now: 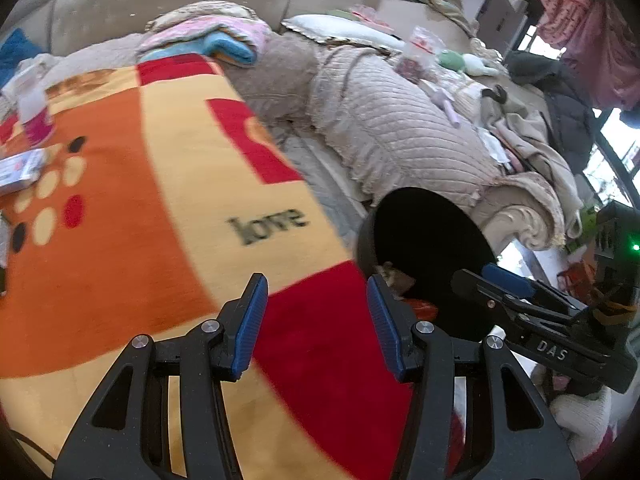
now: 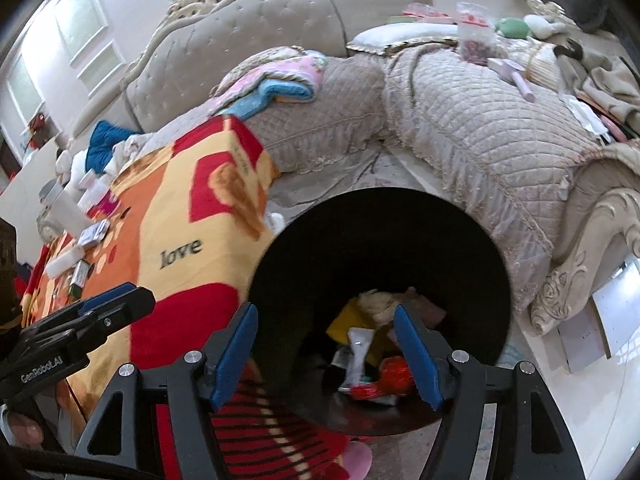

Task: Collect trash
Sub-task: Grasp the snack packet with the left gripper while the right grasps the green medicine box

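A black round bin (image 2: pixel 280 264) stands on the floor beside the blanket-covered table; inside lie several pieces of trash (image 2: pixel 372 364), red, yellow and white. My right gripper (image 2: pixel 326 354) hangs over the bin mouth, open, nothing between its blue pads. My left gripper (image 1: pixel 316 324) is open over the red and orange "love" blanket (image 1: pixel 160 208), empty. The bin (image 1: pixel 424 240) shows at the right of the left wrist view, with the right gripper (image 1: pixel 492 280) in front of it. Small packets and a white bottle (image 2: pixel 68 208) lie at the blanket's far left; one packet (image 1: pixel 20 170) is flat.
A beige quilted sofa (image 2: pixel 460 132) curves behind the bin, carrying a pink and blue towel (image 2: pixel 280 84), a clear plastic bag (image 2: pixel 474 32) and clothes. The sofa's carved leg (image 2: pixel 580 280) is right of the bin. Pale floor (image 2: pixel 580 400) lies at lower right.
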Demonstrator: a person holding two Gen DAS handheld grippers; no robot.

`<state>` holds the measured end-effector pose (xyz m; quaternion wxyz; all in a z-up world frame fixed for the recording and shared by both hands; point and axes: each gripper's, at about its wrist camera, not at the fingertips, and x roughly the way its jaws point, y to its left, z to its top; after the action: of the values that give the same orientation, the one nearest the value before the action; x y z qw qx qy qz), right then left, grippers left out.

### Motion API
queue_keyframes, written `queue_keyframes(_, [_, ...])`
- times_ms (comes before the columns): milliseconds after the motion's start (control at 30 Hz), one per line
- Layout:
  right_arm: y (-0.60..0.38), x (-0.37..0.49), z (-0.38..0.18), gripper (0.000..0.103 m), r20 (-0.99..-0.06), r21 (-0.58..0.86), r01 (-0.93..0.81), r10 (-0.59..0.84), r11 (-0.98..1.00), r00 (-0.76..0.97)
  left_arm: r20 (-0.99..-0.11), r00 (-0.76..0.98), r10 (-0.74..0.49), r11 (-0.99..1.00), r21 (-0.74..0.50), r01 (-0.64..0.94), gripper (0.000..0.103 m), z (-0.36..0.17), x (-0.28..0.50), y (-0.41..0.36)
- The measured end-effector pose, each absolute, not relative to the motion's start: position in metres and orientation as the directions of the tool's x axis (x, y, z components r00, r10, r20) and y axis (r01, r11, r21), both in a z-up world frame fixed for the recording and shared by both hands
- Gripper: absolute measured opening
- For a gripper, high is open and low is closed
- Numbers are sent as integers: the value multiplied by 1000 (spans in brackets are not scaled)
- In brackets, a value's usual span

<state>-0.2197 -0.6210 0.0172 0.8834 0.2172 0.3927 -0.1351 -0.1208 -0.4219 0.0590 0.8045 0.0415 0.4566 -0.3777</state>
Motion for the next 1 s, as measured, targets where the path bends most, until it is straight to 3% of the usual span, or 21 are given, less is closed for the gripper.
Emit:
queue_keyframes(500, [-524,-161,21,69,-760,282,214,82,935,644,-786,419,-454,843,-226,489,50,60,-89,-304])
queue_keyframes(833, [-448,-110,22,69,-767,298,62,200,953,609,-794,514,-324,935,-187,301,51,62,-39,-182])
queue_keyframes(933, [-428,-96,23,69,-770,293,27,219,956,599,-787,528,-320,938,-183,295,65,62,-22,-161])
queue_keyframes(1000, [-415,-87,24,69,-772,292,5,232,957,592,-774,534,-340,932,-200,303,66,61,-9,-149])
